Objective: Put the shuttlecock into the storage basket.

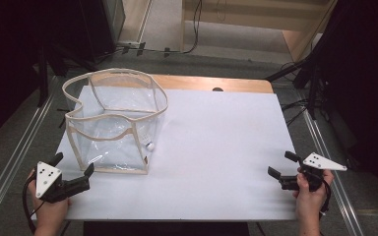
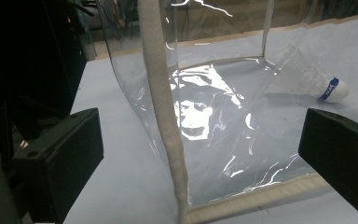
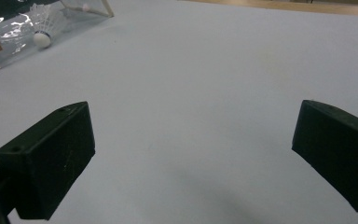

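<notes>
While both grippers wait with jaws apart, the left gripper (image 1: 74,167) faces the clear bag's (image 1: 115,123) near corner, likely approaching to clamp its trim.

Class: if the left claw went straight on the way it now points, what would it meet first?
Probably the left claw would meet the cream-trimmed corner edge of the clear plastic bag, which stands between its open jaws; depth is unclear.

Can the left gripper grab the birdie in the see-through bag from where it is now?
Probably not straight on. The shuttlecock lies inside the clear bag, and the bag's wall and padded corner edge stand between it and the open left gripper. It would likely have to go in over the open top.
</notes>
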Motion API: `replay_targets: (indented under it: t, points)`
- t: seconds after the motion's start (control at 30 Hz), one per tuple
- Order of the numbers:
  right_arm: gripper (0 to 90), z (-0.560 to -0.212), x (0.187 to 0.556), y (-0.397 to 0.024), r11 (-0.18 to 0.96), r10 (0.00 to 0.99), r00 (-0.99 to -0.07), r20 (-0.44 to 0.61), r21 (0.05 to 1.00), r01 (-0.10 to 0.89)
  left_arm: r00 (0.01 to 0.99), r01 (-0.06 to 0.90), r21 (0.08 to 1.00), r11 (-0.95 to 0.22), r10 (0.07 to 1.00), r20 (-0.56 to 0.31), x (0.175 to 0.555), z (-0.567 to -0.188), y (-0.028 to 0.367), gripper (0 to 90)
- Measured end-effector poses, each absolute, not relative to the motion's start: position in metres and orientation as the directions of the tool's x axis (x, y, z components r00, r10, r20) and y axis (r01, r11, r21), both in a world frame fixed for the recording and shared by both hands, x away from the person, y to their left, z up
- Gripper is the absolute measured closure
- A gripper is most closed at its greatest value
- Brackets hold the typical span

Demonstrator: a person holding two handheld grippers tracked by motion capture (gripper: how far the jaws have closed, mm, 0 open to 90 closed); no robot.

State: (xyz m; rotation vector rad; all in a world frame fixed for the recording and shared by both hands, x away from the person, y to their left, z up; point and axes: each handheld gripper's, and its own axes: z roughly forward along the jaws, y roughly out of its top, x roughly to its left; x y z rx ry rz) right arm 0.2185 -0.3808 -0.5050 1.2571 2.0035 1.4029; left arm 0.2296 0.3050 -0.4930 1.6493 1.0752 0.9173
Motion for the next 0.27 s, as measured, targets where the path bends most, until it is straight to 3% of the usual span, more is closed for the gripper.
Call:
replay_targets:
  t: [0.27]
  points:
    - [0.0,-0.5060,0.2213,-0.3791,0.091,0.835,-0.521,0.178,0.888,0.450,0.341,0.241,0.953,-0.182,0.936,0.093,0.2297,-0.4929,0.3051,0.3]
